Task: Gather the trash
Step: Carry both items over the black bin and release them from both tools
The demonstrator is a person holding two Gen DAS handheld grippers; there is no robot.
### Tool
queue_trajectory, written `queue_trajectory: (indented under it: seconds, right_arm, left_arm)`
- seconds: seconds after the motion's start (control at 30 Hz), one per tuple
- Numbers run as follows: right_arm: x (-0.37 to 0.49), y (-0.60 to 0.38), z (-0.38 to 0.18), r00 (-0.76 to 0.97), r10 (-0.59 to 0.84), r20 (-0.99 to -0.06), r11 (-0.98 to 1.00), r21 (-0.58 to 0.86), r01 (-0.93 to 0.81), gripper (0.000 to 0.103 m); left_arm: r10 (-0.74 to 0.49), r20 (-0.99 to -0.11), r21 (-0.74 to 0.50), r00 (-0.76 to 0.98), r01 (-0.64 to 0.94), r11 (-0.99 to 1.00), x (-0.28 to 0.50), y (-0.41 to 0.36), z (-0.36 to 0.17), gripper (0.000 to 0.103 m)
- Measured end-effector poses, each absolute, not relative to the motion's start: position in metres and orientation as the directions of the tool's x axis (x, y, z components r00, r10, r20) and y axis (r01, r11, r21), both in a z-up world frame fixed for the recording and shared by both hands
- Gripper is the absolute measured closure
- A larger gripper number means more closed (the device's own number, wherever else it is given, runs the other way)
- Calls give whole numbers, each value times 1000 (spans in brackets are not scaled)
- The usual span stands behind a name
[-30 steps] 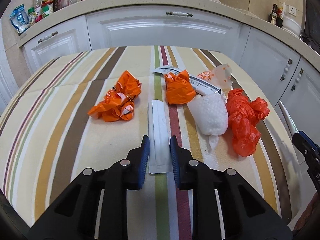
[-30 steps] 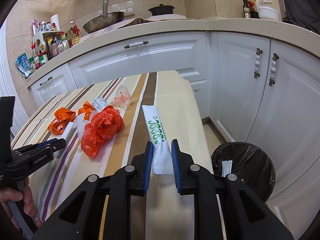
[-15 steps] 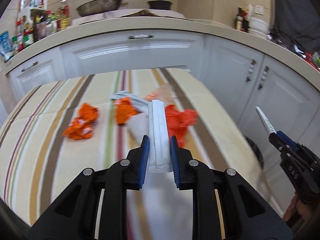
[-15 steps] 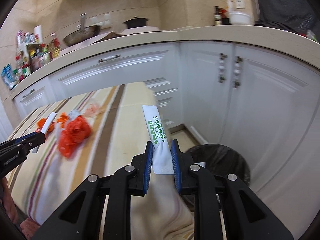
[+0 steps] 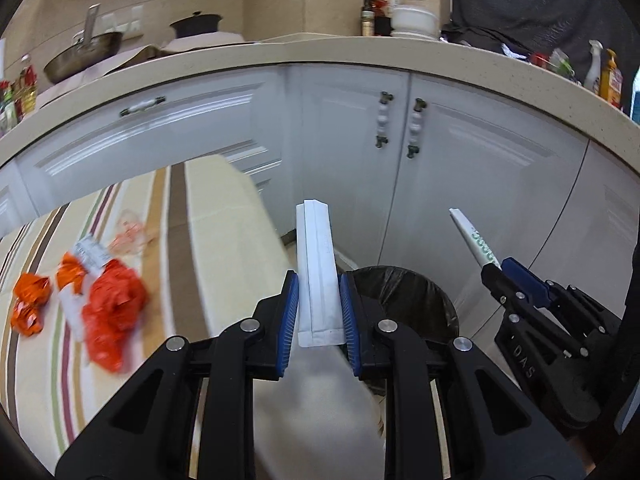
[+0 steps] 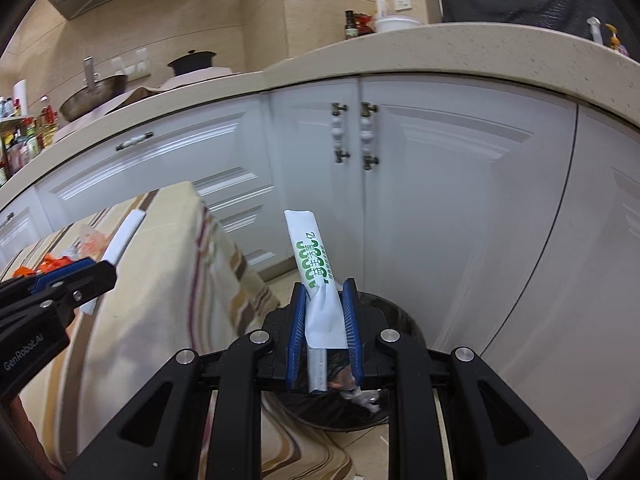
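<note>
Both my grippers have swung off the striped table (image 5: 208, 216) toward the black-lined trash bin (image 5: 404, 284), left gripper (image 5: 319, 312) clamped on a plain white wrapper (image 5: 318, 268), right gripper (image 6: 325, 320) clamped on a green-printed wrapper (image 6: 314, 264) above the bin.

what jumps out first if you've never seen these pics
Each gripper pinches a long white packet: the left gripper a plain white sachet, the right gripper a green-printed sachet. Below them stands a black-lined trash bin, and crumpled orange wrappers lie on the striped tablecloth.
</note>
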State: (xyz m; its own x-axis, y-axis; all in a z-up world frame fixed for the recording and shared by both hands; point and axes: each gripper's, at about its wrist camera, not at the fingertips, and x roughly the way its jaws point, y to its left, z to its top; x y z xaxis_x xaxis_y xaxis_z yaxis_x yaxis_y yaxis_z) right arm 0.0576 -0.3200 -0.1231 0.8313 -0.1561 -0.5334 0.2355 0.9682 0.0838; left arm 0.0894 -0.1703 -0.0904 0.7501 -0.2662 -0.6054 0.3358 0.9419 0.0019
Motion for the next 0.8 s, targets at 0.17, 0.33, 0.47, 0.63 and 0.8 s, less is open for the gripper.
queue_trajectory:
  seconds: [0.17,0.33,0.47,0.63,0.8]
  right_arm:
    - [64,-339,-131,827,-180,-532,960,87,266,83]
    - [73,-355,-140,819,-193,-540,953,95,287,83]
    - [81,-366,-147,813,-201,-547,949,98,301,83]
    - [93,-377,-157,805,-206,-556,944,103,312,83]
    - [111,-387,-175,786,-192,-587,940,120,319,68]
  left_arm:
    - [-262,-627,26,734,356,934,103,-206,-102,82]
    - [-239,-645,45,726,348,936,120,-230,-112,81]
    - [-227,-656,49,720,341,939,134,-241,-118,81]
    - [-222,-687,27,692,330,944,151,-254,-130,81]
    - [-219,-699,41,681,344,938,167,-271,-139,77]
